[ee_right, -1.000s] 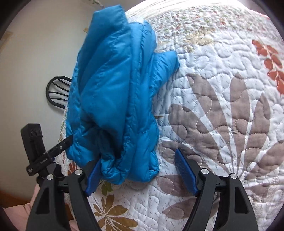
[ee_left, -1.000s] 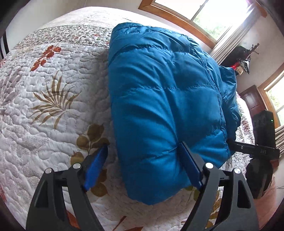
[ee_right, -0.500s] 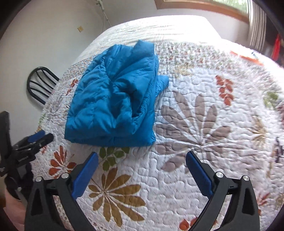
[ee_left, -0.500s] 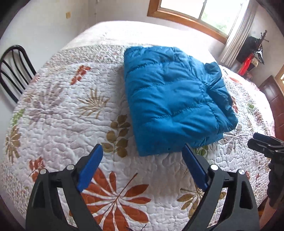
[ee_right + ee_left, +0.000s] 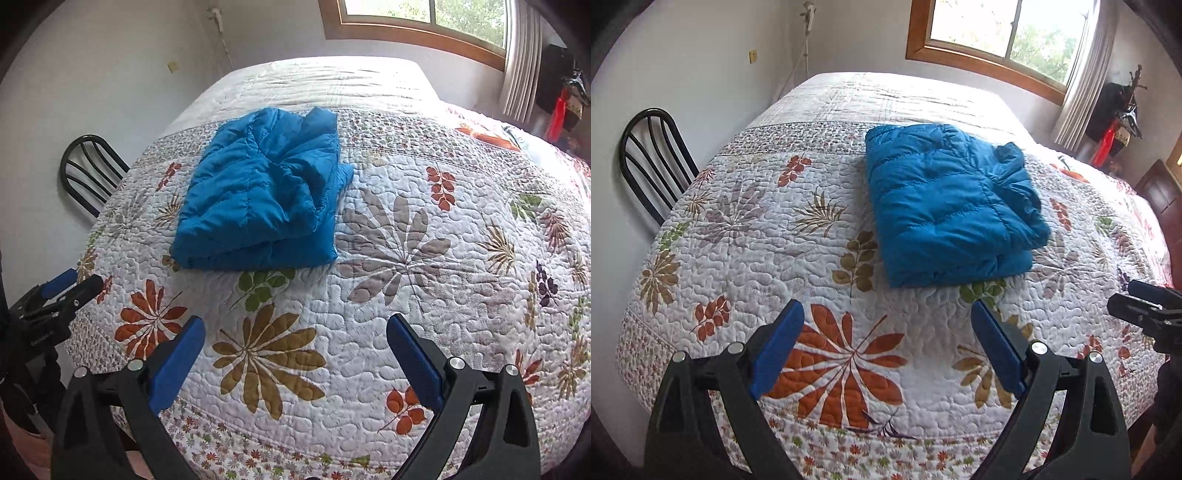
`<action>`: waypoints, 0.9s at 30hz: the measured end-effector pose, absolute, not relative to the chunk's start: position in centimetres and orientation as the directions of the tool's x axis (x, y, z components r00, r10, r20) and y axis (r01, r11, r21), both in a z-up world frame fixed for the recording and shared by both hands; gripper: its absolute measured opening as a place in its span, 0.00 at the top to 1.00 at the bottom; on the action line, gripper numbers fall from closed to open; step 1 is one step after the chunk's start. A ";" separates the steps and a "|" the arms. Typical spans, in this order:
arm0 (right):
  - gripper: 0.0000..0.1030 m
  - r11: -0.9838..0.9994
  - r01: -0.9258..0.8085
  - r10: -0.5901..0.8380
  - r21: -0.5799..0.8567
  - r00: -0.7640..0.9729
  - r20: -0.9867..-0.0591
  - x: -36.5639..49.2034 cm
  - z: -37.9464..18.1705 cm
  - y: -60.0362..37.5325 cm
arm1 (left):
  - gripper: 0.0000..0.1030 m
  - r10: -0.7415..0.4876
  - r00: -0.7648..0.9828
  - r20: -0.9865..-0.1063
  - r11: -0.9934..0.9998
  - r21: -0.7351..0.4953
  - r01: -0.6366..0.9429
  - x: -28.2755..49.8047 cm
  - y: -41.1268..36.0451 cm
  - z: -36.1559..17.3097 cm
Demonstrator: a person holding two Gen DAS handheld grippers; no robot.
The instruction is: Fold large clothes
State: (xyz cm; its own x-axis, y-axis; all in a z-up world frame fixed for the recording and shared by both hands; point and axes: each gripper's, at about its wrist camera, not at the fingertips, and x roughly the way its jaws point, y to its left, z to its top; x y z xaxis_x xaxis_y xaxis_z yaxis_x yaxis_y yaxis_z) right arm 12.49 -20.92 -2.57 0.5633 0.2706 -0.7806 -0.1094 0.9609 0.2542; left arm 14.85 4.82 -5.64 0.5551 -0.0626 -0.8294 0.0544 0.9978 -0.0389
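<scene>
A second ago both my tools sat right at the near hem of the blue quilted puffer jacket, the fabric between their blue pads. Now I have both backed well off and up, and the jacket lies alone on the white floral quilted bed.

My left tool is released, jaws spread wide with only bedspread showing between them; the jacket sits at about one o'clock from it. My right tool is likewise released and empty, with the jacket at about eleven o'clock, well apart.

The jacket rests as a compact, roughly rectangular bundle, smooth on its left half, with bunched layers and a sleeve edge poking out along its right side. A black metal chair stands at nine o'clock beside the bed.

I judge the fold essentially done; at most the loose right side wants tidying.
</scene>
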 end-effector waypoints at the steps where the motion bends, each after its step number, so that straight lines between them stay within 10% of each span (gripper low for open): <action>1: 0.04 0.961 -0.110 0.270 0.253 0.566 -0.779 12.0 -2.4 -20.8 | 0.12 -0.061 0.560 -0.826 0.998 -0.037 0.055 14.3 4.8 -5.2; 27: 0.04 0.971 -0.103 0.232 0.216 0.622 -0.748 5.2 0.2 -20.2 | 0.11 -0.041 0.607 -0.793 0.998 -0.004 0.063 7.3 4.0 -1.5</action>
